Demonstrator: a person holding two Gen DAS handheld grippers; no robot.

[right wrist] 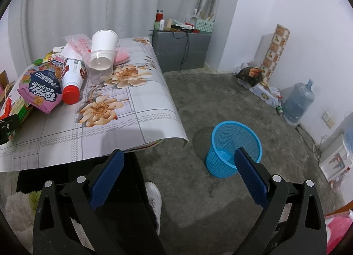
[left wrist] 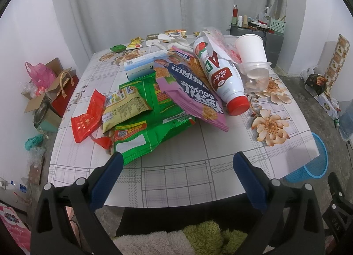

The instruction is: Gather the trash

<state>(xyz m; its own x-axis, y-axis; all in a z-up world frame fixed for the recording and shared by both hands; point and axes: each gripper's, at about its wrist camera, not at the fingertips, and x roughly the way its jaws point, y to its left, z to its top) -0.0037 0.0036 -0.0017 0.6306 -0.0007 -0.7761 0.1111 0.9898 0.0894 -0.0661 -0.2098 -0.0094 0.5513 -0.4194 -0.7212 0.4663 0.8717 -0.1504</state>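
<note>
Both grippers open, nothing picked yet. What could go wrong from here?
1. The white bottle lies tilted on the purple snack bag; pulling a bag from the pile could roll it off the table.
2. The blue basket stands on the floor apart from the table, so light wrappers may miss.

From the left wrist we look forward and slightly down over the near edge of the tabletop (left wrist: 176, 180), close in, with the pile of wrappers toward 12 o'clock and the curtain behind. From the right wrist we stand off the tabletop's right corner, facing the floor, with the blue basket (right wrist: 233, 140) near at 1 o'clock and the tabletop at 10 o'clock. Both views share the white bottle (left wrist: 218, 71) (right wrist: 71, 78), the purple snack bag (left wrist: 194, 96) (right wrist: 37, 91), the paper cup (left wrist: 250, 48) (right wrist: 103, 40) and the basket (left wrist: 315, 166).
</note>
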